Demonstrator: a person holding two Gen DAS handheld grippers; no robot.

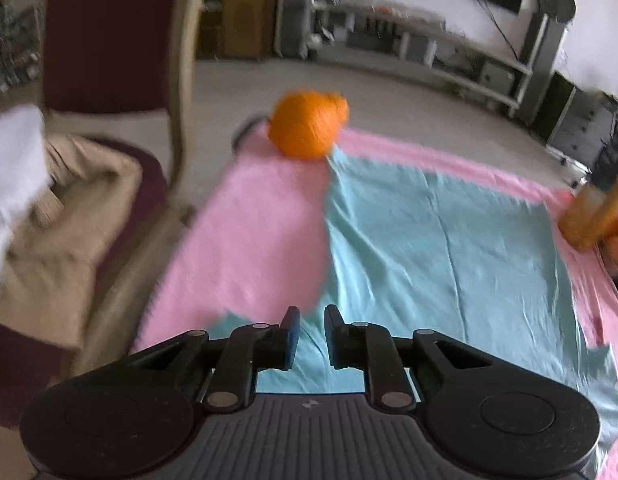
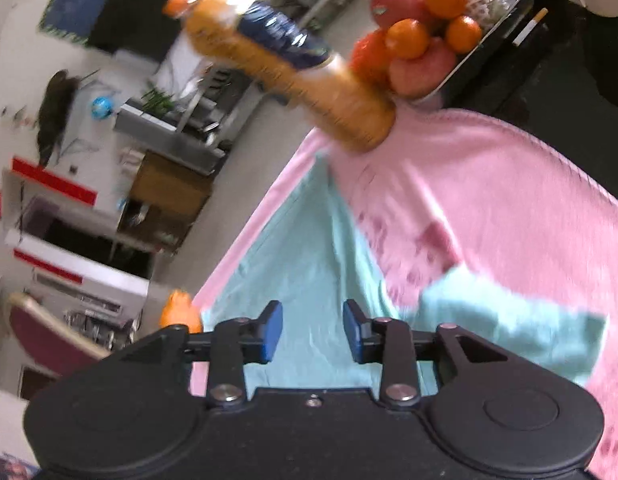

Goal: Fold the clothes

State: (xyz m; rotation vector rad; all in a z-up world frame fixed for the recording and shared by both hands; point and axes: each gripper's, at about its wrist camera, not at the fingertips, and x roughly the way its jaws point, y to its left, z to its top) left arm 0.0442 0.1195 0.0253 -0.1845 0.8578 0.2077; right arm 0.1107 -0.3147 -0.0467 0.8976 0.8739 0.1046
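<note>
Left gripper (image 1: 311,330) narrow gap, right gripper (image 2: 313,330) wider, both empty above teal garment (image 1: 441,248); we judge mid-fold, next needs an edge grip.

The left gripper (image 1: 311,332) hangs low over a teal garment (image 1: 449,248), its blue-padded jaws parted with nothing between them. The garment lies spread and lightly creased on a pink cloth (image 1: 249,232) that covers the table. At the far edge of the pink cloth sits an orange ball of yarn (image 1: 307,124), just touching the garment's far corner. An orange bottle (image 1: 593,216) stands at the right edge, blurred. To the left, a maroon chair (image 1: 109,32) holds beige fabric (image 1: 61,216) and something white (image 1: 13,176)
</note>
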